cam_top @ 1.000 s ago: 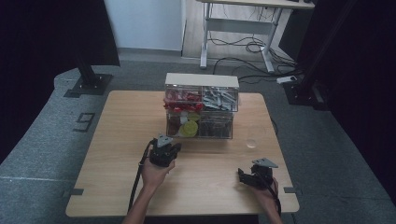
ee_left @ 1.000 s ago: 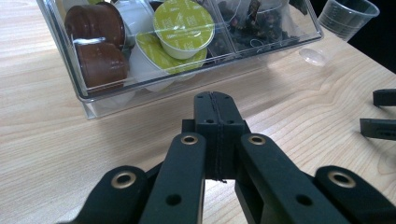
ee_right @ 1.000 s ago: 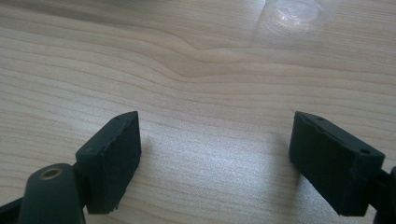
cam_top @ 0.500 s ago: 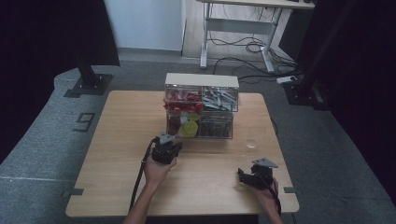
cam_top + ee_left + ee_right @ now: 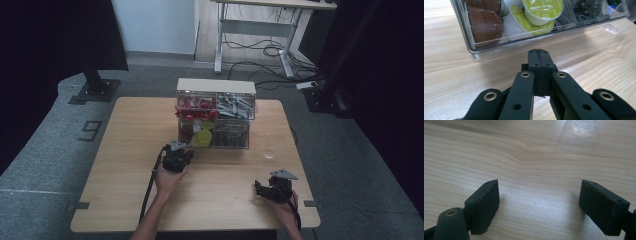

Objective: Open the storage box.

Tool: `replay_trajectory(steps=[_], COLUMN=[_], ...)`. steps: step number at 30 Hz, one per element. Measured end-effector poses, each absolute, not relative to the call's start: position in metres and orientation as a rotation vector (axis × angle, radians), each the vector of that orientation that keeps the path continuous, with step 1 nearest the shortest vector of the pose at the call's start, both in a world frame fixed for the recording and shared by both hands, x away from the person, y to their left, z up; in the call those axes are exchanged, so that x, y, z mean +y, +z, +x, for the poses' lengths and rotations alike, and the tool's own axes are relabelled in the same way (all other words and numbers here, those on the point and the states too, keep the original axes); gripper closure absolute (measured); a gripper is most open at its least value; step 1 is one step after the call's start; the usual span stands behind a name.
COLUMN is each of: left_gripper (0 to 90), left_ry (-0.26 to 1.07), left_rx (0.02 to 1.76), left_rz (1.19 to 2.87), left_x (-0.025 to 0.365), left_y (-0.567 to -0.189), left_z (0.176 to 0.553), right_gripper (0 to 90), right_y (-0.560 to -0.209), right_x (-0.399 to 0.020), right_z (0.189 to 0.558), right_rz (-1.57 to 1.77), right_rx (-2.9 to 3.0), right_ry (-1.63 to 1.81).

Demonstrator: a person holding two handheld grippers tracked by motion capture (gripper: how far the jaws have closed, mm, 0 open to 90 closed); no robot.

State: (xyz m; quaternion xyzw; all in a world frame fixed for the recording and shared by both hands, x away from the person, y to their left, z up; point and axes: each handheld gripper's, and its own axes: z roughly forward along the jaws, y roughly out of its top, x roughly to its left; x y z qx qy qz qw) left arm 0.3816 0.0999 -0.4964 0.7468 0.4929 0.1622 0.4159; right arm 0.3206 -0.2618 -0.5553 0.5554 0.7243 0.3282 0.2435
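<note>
left gripper (image 5: 540,53) has eased toward the clear drawer (image 5: 499,46) — jaws closed, empty; right gripper (image 5: 539,202) gapes.

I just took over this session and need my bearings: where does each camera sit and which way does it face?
High view: above the table's near edge, looking forward and down; both forearms, left tongs, right tongs.
Left gripper view: on the left tongs, shut, facing the clear drawer of coffee pods.
Right gripper view: on the right tongs, open, facing bare wood.
Shared: drawer, high and left.
</note>
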Motion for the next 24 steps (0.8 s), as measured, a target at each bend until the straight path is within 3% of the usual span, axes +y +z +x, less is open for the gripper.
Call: replay_trajectory(steps=[24], left_gripper=[90.0], left_ry=[0.419], left_rx=[1.258], left_rz=[1.876], left_x=[0.101], left_y=[-0.500], left_z=[0.394], right_gripper=[17.3], right_y=[-0.555], right_x=[-0.262], right_z=[0.321], right_rz=[1.519], right_rx=[1.978], right_ry=[0.897])
